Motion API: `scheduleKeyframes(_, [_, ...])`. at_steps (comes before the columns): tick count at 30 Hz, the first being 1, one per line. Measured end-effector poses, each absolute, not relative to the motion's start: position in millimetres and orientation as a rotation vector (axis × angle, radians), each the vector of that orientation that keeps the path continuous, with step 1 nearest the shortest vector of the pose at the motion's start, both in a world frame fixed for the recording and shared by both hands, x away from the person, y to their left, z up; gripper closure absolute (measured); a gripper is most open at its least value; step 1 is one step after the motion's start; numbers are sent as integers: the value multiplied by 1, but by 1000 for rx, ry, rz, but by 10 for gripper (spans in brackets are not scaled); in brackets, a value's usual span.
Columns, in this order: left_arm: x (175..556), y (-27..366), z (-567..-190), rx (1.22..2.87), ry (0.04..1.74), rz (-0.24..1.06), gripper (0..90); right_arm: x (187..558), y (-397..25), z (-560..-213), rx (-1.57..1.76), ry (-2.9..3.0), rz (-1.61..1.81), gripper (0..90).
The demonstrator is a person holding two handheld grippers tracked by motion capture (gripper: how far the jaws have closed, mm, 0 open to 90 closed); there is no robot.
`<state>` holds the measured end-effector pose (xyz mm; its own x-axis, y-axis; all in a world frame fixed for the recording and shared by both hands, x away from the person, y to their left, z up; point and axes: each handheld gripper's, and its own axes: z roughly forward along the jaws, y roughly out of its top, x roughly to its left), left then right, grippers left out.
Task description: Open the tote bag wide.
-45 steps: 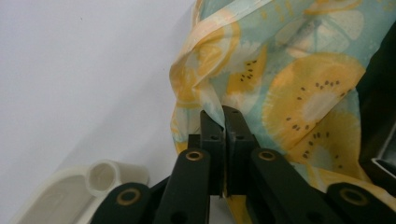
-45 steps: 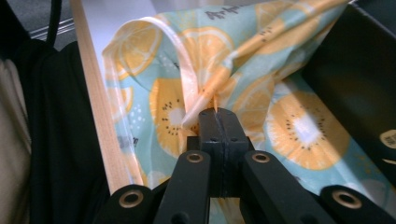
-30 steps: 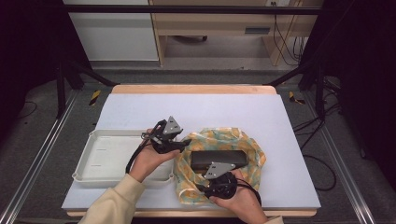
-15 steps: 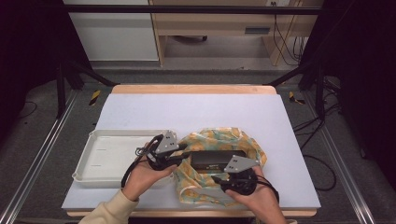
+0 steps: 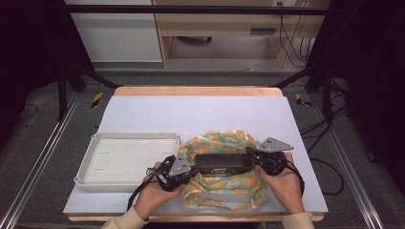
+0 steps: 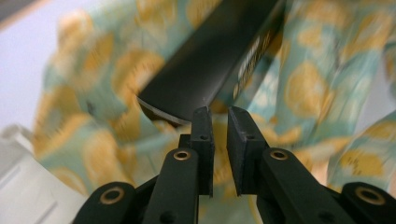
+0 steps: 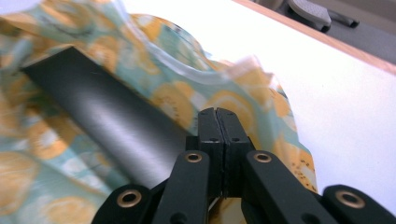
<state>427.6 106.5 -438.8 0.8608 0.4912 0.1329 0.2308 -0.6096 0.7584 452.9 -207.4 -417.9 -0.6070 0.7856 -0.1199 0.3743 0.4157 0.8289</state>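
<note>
- Both hands have spread apart since the earlier frame, and the right gripper [image 5: 252, 153] now sits at the right end of the black box [image 5: 223, 163].
- Its long axis runs left-right across the table [image 5: 200, 112], on the green-and-orange patterned cloth [image 5: 224, 183].
- The left gripper [image 6: 218, 112] is slightly parted just beside the box's corner, grasping nothing.
- Right gripper view: jaws pressed together, matte box face alongside.
- A white tray [image 5: 126, 160] lies left.
</note>
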Motion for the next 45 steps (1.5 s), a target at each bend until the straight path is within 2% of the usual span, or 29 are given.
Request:
scheduleKeyframes(13, [433, 96, -457, 2360, 505, 436, 835, 483, -229, -458, 1182, 2170, 1075, 900])
scheduleKeyframes(30, [437, 98, -466, 2438, 503, 444, 859, 483, -240, -480, 1313, 2226, 991, 900])
scheduleKeyframes(35, [436, 96, -464, 2447, 496, 452, 870, 471, -244, -471, 1296, 2182, 1023, 896])
scheduleKeyframes(42, [435, 96, -463, 2449, 496, 451, 873, 431, -239, -437, 1175, 2099, 1110, 894])
scheduleKeyframes(45, [434, 96, -461, 2453, 492, 450, 874, 416, -236, -436, 1172, 2125, 1089, 899])
